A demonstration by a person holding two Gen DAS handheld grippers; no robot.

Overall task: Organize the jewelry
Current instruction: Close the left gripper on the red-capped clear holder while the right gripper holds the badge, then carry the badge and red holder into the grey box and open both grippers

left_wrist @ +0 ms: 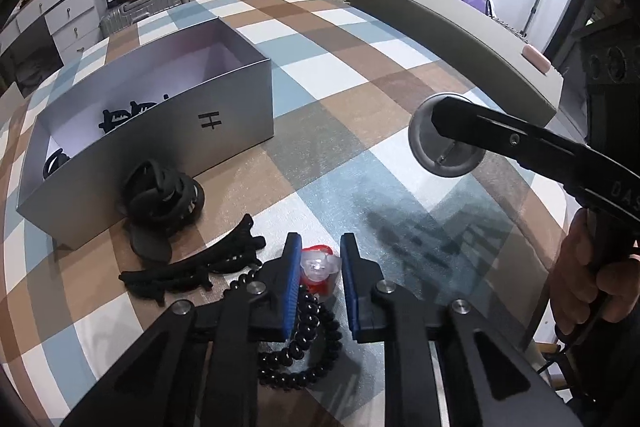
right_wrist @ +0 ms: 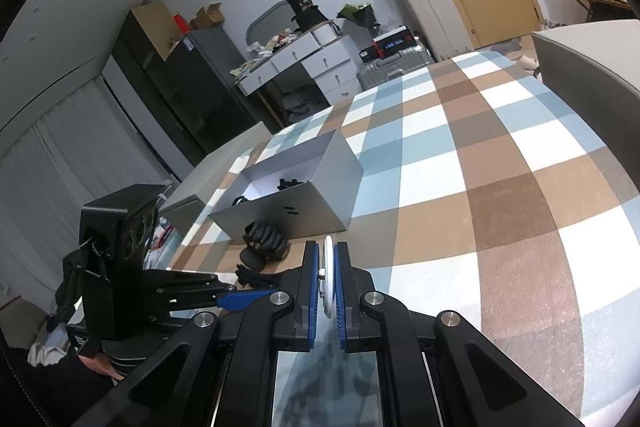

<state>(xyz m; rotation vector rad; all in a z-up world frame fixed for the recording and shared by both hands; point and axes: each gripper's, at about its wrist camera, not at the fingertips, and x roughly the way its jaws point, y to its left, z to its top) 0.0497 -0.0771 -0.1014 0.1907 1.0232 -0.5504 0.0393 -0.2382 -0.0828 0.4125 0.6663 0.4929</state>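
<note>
In the left wrist view my left gripper is shut on a small clear and red hair clip just above the checked tablecloth. Under it lies a black bead bracelet. Flat black hair clips and a pile of black hair ties lie to the left, in front of an open silver box holding several black pieces. My right gripper hovers at the right, shut on a round silver disc. The right wrist view shows that disc edge-on between the pads of my right gripper.
A grey curved ledge with a pink object borders the table's far right. A person's hand holds the right gripper's handle. Beyond the table stand suitcases, white drawers and a shoe rack. Bare checked cloth spreads right of the box.
</note>
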